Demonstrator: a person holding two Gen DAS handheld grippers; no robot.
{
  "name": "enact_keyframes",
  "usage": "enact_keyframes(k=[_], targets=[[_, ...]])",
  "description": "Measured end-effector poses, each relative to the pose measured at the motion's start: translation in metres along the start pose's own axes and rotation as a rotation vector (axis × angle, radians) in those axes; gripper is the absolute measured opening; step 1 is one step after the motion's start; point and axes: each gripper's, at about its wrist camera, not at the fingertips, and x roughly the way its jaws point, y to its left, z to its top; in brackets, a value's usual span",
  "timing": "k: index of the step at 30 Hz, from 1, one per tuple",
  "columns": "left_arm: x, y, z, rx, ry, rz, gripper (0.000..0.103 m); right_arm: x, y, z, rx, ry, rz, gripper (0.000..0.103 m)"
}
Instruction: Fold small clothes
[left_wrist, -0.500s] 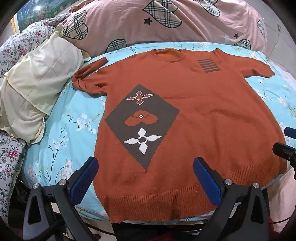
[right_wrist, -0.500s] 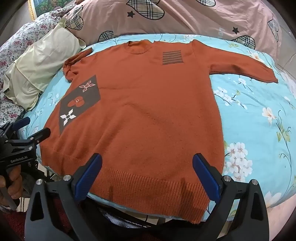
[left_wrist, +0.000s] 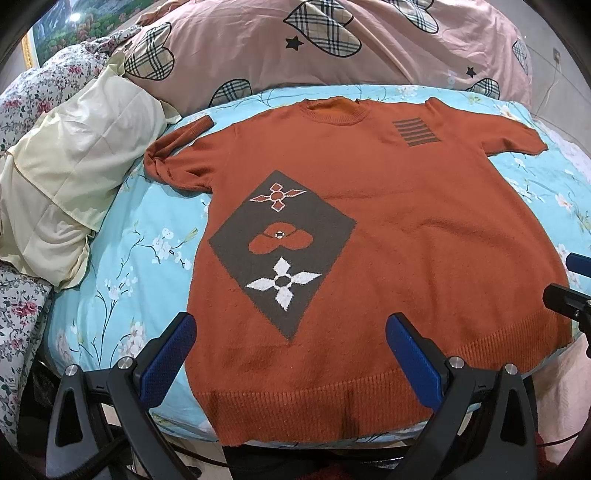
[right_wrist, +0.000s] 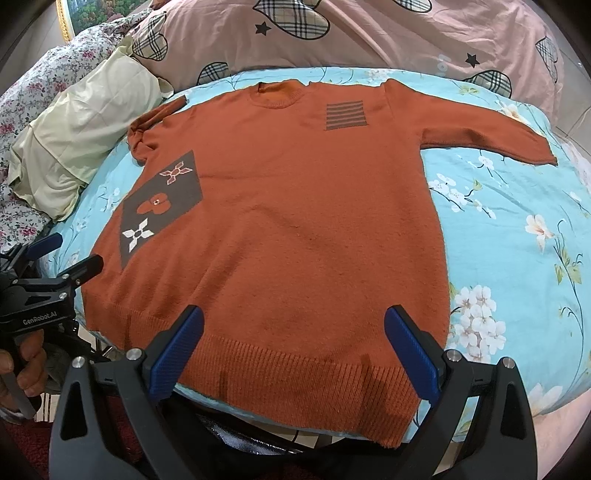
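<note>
an orange sweater (left_wrist: 388, 229) lies flat on the bed (left_wrist: 122, 266), both the left gripper (left_wrist: 291, 354) and the right gripper (right_wrist: 293, 350) hovering over its hem with fingers spread, holding nothing.

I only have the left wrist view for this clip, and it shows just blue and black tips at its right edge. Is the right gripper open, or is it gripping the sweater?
Observer: Open. The right wrist view shows the right gripper with its jaws spread wide over the ribbed hem of the orange sweater, clamped on nothing.
Operator: Does the hem corner on that side lie on the bed?
Observer: The hem corner seems to hang just past the edge of the blue floral sheet.
Operator: Is the person visible?
Observer: Only a hand, holding the handle of the left gripper at that view's left edge.
</note>
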Motion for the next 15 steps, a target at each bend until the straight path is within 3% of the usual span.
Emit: enact_keyframes(k=[15], targets=[[0.0008, -0.0007, 0.0023, -0.006, 0.002, -0.008, 0.103, -0.0008, 0.0025, 0.0004, -0.002, -0.007, 0.003, 0.098]])
